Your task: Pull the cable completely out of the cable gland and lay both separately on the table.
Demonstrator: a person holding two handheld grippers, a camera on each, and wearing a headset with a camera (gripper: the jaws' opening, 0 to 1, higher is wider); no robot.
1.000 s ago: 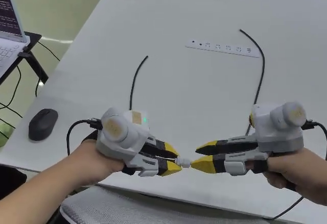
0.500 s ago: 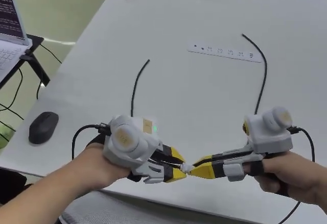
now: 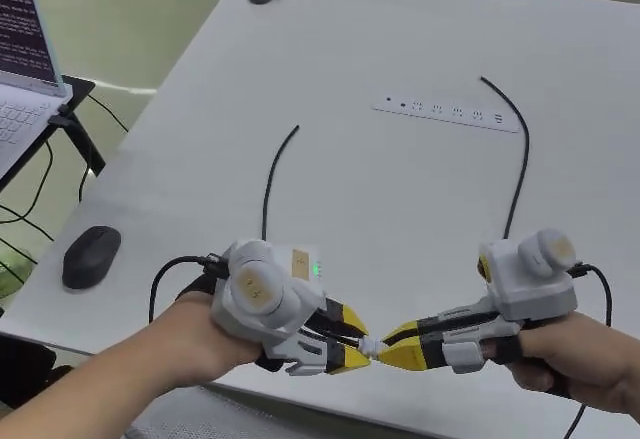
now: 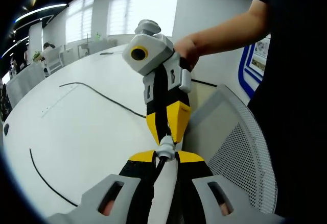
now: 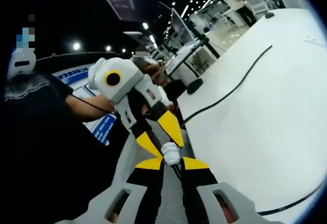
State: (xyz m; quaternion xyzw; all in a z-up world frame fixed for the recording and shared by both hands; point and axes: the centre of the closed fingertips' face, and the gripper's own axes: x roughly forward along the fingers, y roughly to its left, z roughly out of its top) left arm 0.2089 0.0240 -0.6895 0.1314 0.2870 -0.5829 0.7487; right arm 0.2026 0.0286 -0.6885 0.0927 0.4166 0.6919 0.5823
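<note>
1. Since a second ago, the right gripper (image 3: 392, 345) has drawn its jaws in from a visible spread to a pinch. Both grippers still meet tip to tip (the rest of the shift is the headset moving).
2. The cable gland (image 3: 369, 345) hangs in the air between the tips, at 6 o'clock in the head view, over the near edge of the table (image 3: 400, 199). The cable is not out yet.
3. The left gripper (image 3: 348, 351) comes in from 8 o'clock, pressed onto the black cable (image 4: 160, 169) just behind the gland. The right comes in from 4 o'clock and looks clamped on the gland body, though a dark stub there leaves some doubt.
4. Opposed and in line, I'd say, so the pull runs straight along the cable axis with no bending at the seal.
5. A loose black lead (image 3: 268, 184) lies at 11 o'clock from the left gripper. I can't tell if it's connected.
</note>
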